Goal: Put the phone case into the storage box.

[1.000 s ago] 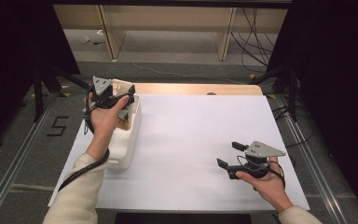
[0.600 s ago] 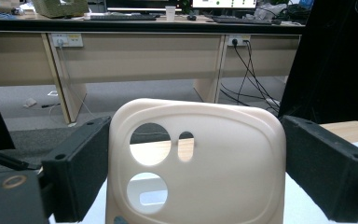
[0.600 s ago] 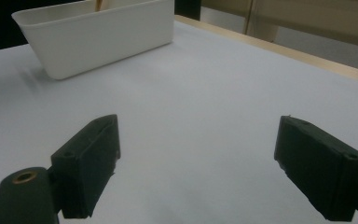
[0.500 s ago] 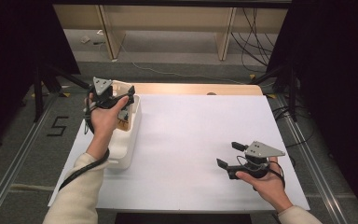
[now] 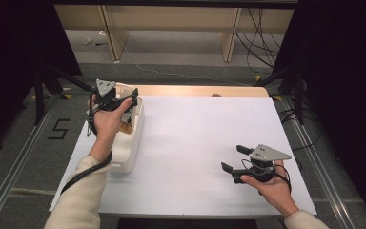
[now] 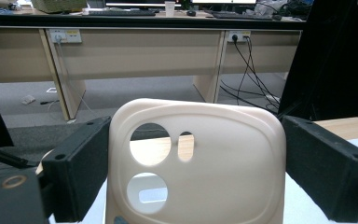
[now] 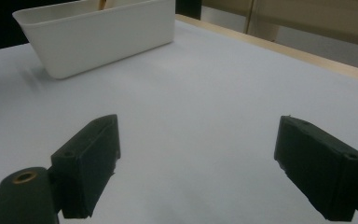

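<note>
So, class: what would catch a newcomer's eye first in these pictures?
The cream plastic panel with three cut-out holes, standing between the jaws of the left claw above the white bin at the table's left edge. Then the right claw, open over the bare white tabletop.

Two grippers: the left gripper and the right gripper. Each has two black jaws, four jaws in all. Two hands: left hand and right hand. One white bin on one white table. One cream plastic piece between the left gripper's jaws, with three holes through it: two round, one narrow slot. Two grey three-cornered plates, one per gripper. One number mark on the floor.
</note>
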The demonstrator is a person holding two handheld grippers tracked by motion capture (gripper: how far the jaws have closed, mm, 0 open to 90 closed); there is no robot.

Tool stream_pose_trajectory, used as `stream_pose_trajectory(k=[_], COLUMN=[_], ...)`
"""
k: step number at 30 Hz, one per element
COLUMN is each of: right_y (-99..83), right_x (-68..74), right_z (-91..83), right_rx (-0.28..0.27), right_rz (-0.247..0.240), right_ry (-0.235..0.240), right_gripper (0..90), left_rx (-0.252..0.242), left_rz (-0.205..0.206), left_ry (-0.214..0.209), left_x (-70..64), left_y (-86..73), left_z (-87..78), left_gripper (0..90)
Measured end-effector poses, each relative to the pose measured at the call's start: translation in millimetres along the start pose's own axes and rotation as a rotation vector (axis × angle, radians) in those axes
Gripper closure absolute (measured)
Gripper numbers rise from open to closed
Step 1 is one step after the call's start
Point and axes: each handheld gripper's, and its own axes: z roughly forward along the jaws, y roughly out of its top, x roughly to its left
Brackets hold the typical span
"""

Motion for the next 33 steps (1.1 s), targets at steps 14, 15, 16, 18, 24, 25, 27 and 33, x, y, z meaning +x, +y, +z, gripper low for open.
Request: stream_pose_trajectory(k=[14, 15, 16, 18, 24, 25, 27, 33], right_y=[-0.1, -0.1, -0.1, -0.1, 0.0, 0.0, 0.0, 0.0], right_x=[0.1, 0.1, 0.1, 0.3, 0.1, 0.1, 0.0, 0.1], right_z=[0.4, 0.5, 0.4, 0.5, 0.6, 0.7, 0.6, 0.8], right_rx=[0.001, 0.001, 0.003, 0.003, 0.0, -0.001, 0.0, 0.001], right_rz=[-0.002, -0.001, -0.001, -0.001, 0.001, 0.001, 0.0, 0.001], right_ry=[0.003, 0.002, 0.002, 0.003, 0.003, 0.002, 0.003, 0.004], right_gripper=[15.3, 15.3, 15.3, 15.3, 15.3, 15.3, 15.3, 15.3], left_rx=[0.005, 0.005, 0.004, 0.004, 0.011, 0.012, 0.014, 0.017], left_rz=[-0.005, -0.004, -0.005, -0.005, -0.008, -0.009, -0.01, -0.011], left_ry=[-0.002, -0.002, -0.002, -0.002, -0.004, -0.005, -0.005, -0.003], left_x=[0.3, 0.5, 0.5, 0.6, 1.2, 1.4, 1.5, 2.3], left_y=[0.0, 0.2, 0.4, 0.9, 0.6, 0.5, 0.5, 1.1], left_z=[4.2, 4.6, 5.1, 5.8, 8.3, 8.7, 9.4, 11.6], left_gripper=[11.1, 11.1, 11.1, 11.1, 11.1, 11.1, 11.1, 11.1])
